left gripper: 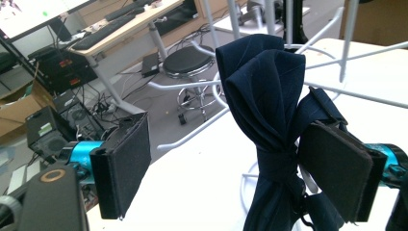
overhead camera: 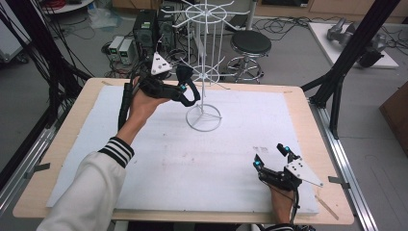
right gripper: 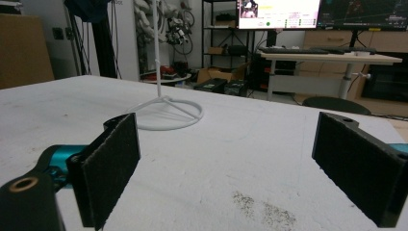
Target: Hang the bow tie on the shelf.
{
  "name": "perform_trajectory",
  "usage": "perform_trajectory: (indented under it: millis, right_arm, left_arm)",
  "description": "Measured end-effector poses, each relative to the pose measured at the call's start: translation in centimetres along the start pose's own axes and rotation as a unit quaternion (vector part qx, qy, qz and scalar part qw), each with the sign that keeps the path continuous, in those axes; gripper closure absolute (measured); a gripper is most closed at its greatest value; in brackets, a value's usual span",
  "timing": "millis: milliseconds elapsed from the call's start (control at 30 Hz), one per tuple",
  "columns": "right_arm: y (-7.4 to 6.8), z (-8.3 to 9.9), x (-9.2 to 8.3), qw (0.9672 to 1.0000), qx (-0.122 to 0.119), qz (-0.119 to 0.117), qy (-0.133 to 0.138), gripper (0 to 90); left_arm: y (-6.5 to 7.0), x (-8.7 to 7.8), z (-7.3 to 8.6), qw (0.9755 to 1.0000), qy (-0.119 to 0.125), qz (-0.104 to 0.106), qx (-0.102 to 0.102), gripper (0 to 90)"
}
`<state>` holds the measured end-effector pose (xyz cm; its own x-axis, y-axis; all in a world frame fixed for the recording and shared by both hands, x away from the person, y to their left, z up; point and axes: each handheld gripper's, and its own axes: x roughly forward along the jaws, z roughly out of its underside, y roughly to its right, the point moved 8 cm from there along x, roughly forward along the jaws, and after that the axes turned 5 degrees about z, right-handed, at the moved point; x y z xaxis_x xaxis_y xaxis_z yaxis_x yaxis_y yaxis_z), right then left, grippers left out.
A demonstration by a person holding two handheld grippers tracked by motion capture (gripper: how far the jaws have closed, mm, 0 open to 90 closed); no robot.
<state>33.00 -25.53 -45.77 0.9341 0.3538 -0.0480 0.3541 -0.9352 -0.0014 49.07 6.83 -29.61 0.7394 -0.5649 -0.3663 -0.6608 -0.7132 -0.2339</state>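
- A navy cloth [left gripper: 269,110], knotted like a bow tie, is seen at a white wire rack [overhead camera: 204,72] that stands at the far centre of the table [overhead camera: 62,144].
- The left gripper [overhead camera: 185,84] is raised at the rack's lower arms, left of the pole.
- In the left gripper view its jaws stand wide apart; the cloth lies against the right pad [left gripper: 337,168] only and is not clamped.
- The cloth appears draped over a rack arm [left gripper: 365,94]; whether it bears fully on the arm cannot be told.
- The right gripper [overhead camera: 274,156] rests on the white board [overhead camera: 159,159] at the near right, well apart from the rack.
- Its jaws are wide, with nothing between them; the rack base [right gripper: 166,115] lies ahead of it.
- Judged status: hanging looks nearly complete, the cloth already being on the rack and released.
- Judged remainder: the left gripper is to be drawn clear without the cloth being dragged off.
- No further cloth is visible on the board.
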Motion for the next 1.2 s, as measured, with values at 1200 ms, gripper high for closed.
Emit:
perform_trajectory:
  millis: [1200]
  right_arm:
    - [0.0,0.0,0.0,1.0,-0.002,0.001,0.0,8.6]
  left_arm:
    - [1.2,-0.3,2.1,0.9988,-0.007,0.029,-0.038,8.1]
